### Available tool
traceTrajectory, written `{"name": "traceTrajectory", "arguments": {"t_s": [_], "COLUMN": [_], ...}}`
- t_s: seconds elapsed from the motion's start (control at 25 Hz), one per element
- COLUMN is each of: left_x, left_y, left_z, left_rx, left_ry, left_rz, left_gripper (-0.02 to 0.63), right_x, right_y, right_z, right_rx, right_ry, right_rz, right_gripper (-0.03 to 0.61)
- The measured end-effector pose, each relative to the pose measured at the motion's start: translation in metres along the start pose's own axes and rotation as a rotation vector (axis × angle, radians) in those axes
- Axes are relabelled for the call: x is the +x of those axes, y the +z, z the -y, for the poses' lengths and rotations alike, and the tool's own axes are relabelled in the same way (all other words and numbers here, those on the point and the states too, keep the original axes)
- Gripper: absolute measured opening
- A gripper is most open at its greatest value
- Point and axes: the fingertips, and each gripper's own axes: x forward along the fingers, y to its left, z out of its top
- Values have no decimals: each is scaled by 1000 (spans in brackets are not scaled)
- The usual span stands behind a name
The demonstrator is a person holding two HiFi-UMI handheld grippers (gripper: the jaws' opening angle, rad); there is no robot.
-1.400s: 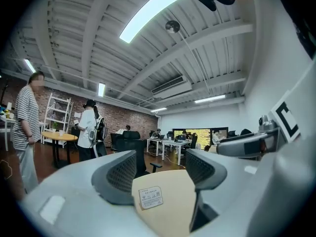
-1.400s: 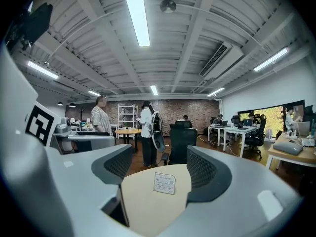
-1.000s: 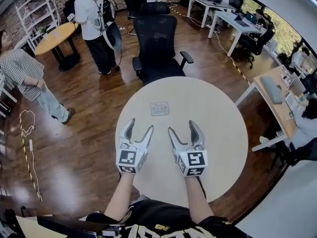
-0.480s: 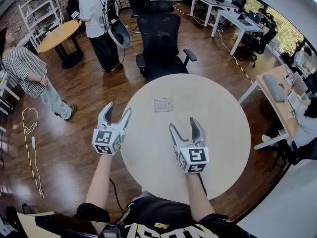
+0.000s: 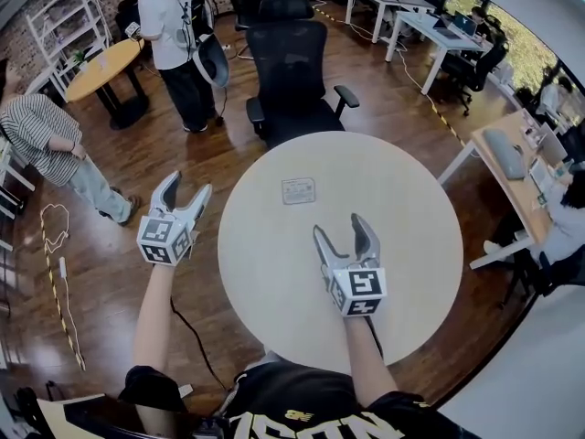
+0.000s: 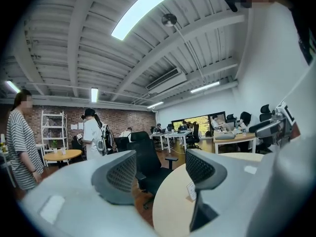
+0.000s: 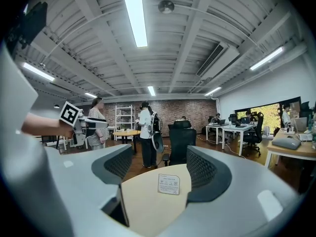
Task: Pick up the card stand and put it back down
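The card stand (image 5: 298, 190) is a small white printed card standing on the far half of the round cream table (image 5: 411, 245). In the right gripper view the card stand (image 7: 169, 184) faces me, framed between the jaws but well ahead of them. My right gripper (image 5: 340, 233) hovers over the table's middle, open and empty. My left gripper (image 5: 181, 190) is held out past the table's left edge, over the wooden floor, also open with nothing between its jaws. From the left gripper view the card stand (image 6: 191, 190) shows edge-on at the right.
A black office chair (image 5: 288, 71) stands just beyond the table's far edge. Two people (image 5: 178, 44) stand on the wooden floor at the upper left near a small yellow table (image 5: 96, 69). Desks (image 5: 512, 167) with monitors line the right side.
My left gripper has swung left, from over the table's near side to out beyond its left edge above the floor. The right gripper has hardly moved. The card stand has stayed put.
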Motion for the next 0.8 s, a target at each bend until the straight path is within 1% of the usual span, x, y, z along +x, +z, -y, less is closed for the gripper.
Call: {"name": "traceTrajectory", "arguments": {"t_s": [0.32,0.44,0.6,0.8], "left_x": [9,16,24,40], "left_y": [9,6,-13,-33], "left_z": [-35,-39,-41,-38], "left_rx": [100,122,165,204], "left_ry": [-66,-140,-239,-337], "left_rz": [-64,-90,-160,-215], "left_gripper": [313,337,361,412], "right_x": [0,1,3,5], "right_y": [-7,-13,-22,-33], "right_z": [13,20,29,40], "right_rx": [6,14,24,38], "right_ry": [-23,-32,-52,-75], "right_rz": [-10,-21,-36,-57], "right_gripper": [351,351,351,351]}}
